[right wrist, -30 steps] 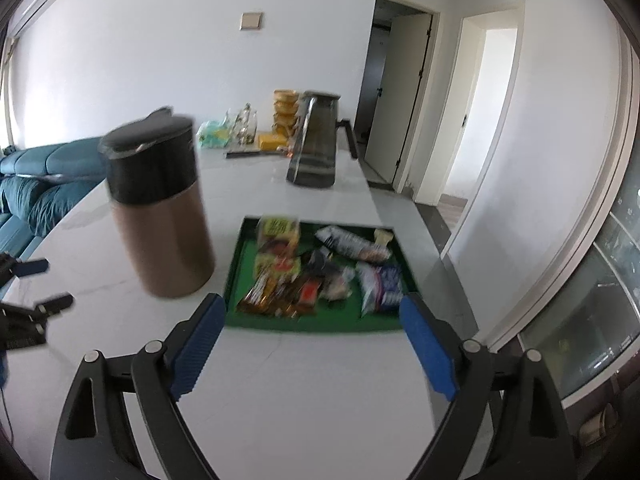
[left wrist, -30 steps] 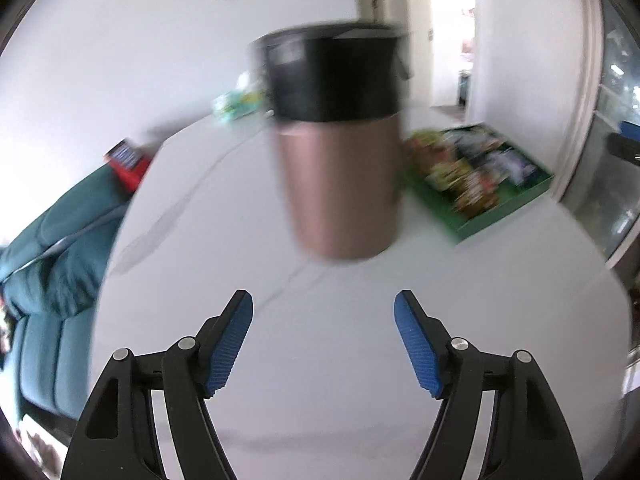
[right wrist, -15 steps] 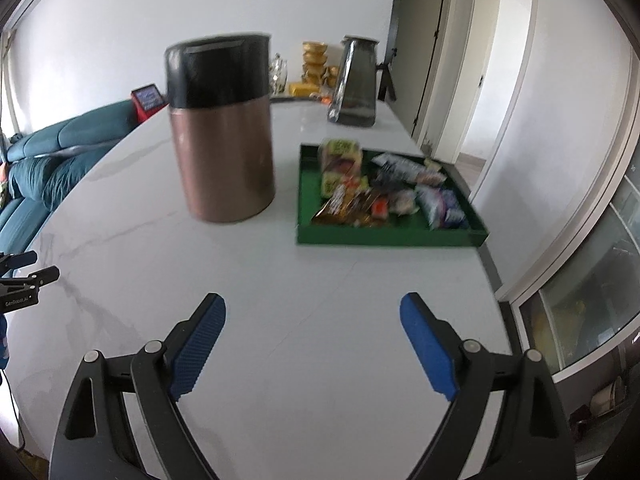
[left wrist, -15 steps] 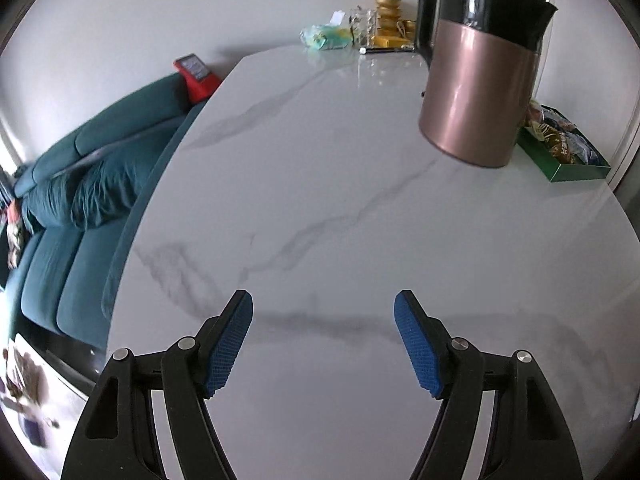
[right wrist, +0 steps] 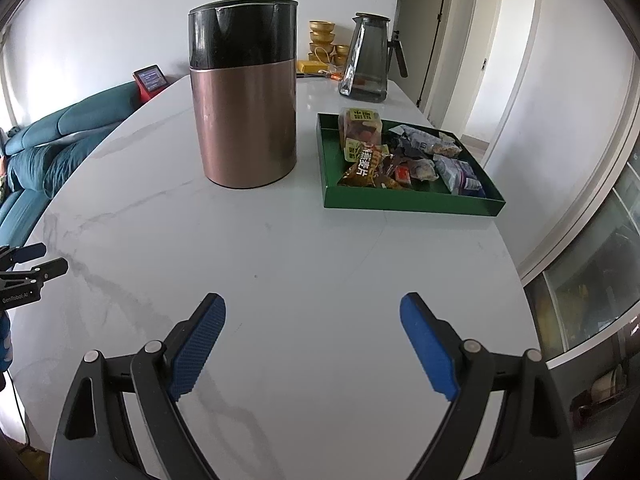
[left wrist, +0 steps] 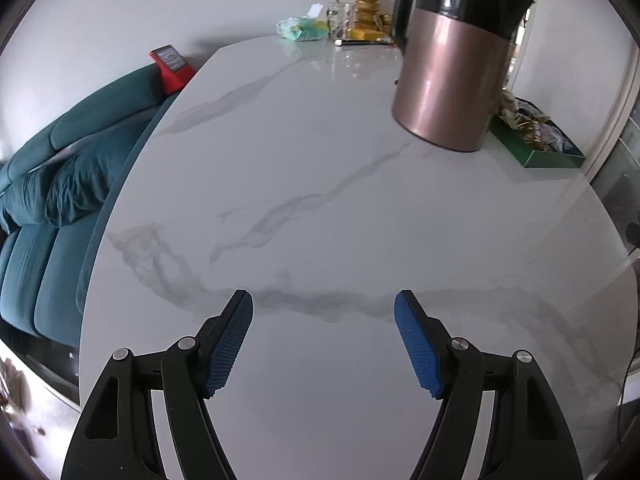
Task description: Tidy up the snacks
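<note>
Left tool: blue ribbed pads spread wide, nothing between them, only bare white marbled bench below. Its black frame also shows at the left edge of the right wrist view, where white lettering reads "GenRobot.AI".

Right tool: pads likewise well apart, gripping nothing, over bare bench with grey veining.

Snacks: a loose heap of wrapped packets inside a shallow green tray on the right part of the bench, well apart from both tools. 1 brown packet at the tray's front carries large yellow Chinese characters, among them "麦片". A clear tub with a yellow-green label stands at the tray's back left corner; its print is too small to read. Other packets are blue-purple, white and orange, text illegible. In the left wrist view only 1 end of the tray shows, behind the kettle.

Copper-coloured kettle with a glossy black top stands upright just left of the tray, not touching it. Black handle visible in the left wrist view.

Far end of bench: a grey glass pitcher with a dark handle, a stack of gold bowls, a yellow box, a pale green bag.

Off the bench, left: teal sofa; a red stand holding a small screen, its text unreadable.
</note>
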